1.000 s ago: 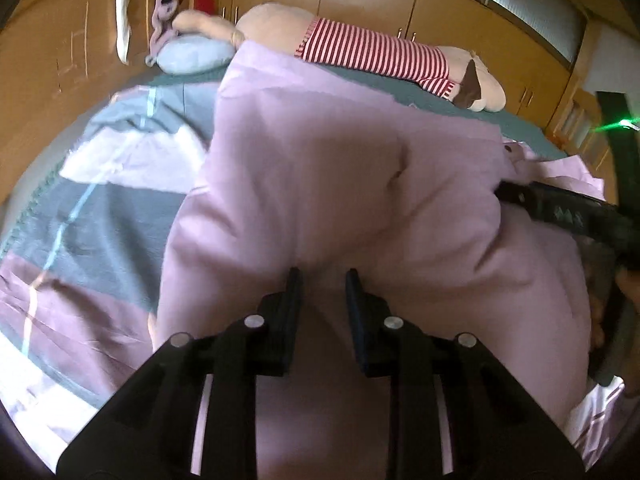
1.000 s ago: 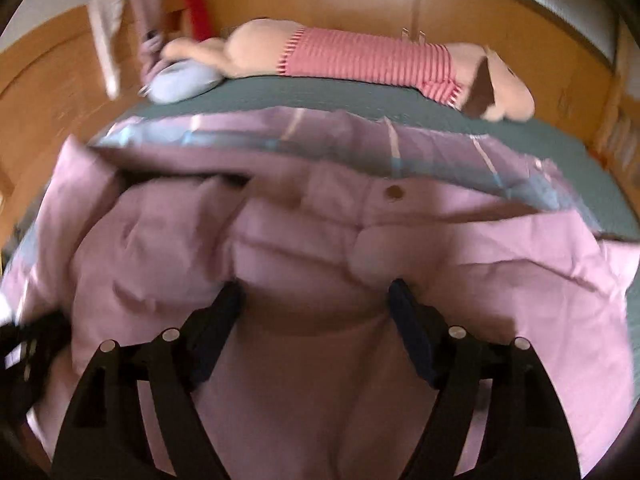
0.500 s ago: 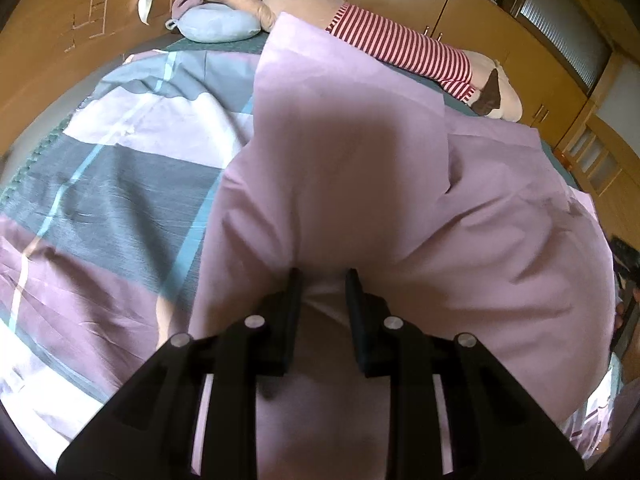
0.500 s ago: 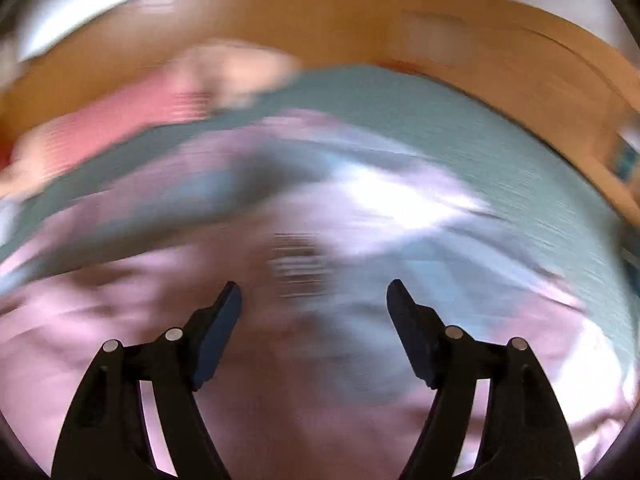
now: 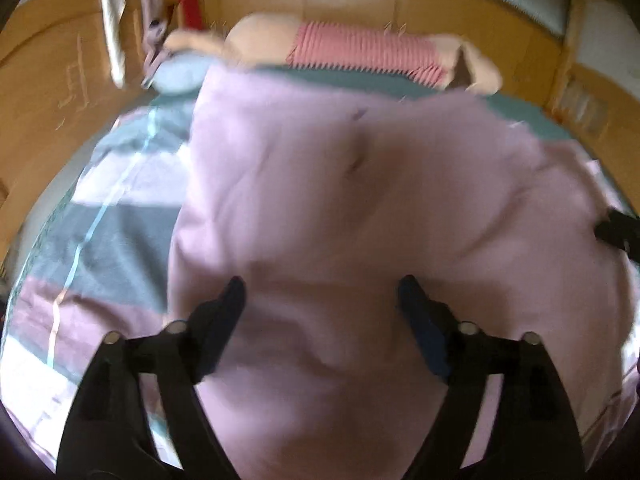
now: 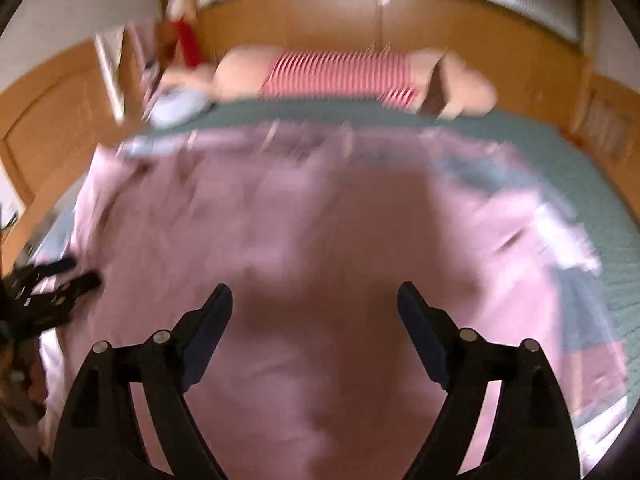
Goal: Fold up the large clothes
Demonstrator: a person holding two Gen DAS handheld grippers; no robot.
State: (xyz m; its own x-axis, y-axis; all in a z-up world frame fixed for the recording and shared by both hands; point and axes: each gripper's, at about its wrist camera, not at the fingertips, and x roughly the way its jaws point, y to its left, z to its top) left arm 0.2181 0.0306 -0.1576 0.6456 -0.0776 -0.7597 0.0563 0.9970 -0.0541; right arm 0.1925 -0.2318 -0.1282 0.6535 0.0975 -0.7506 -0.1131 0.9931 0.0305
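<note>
While both tools open, garment (image 5: 360,200) edge meets bedspread (image 5: 100,240).

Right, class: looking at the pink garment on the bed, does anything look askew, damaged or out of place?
Nothing looks damaged or spilled. The pink garment lies rumpled rather than flat on the striped bedspread, with soft creases across it. Both views are blurred, so finer flaws cannot be ruled out. The long plush toy lies along the far edge, clear of the garment.

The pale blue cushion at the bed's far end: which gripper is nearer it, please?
Left. The left gripper hangs over the pink garment on the pale blue cushion side; the right gripper is further right. Both jaws opening, nothing gripped.
</note>
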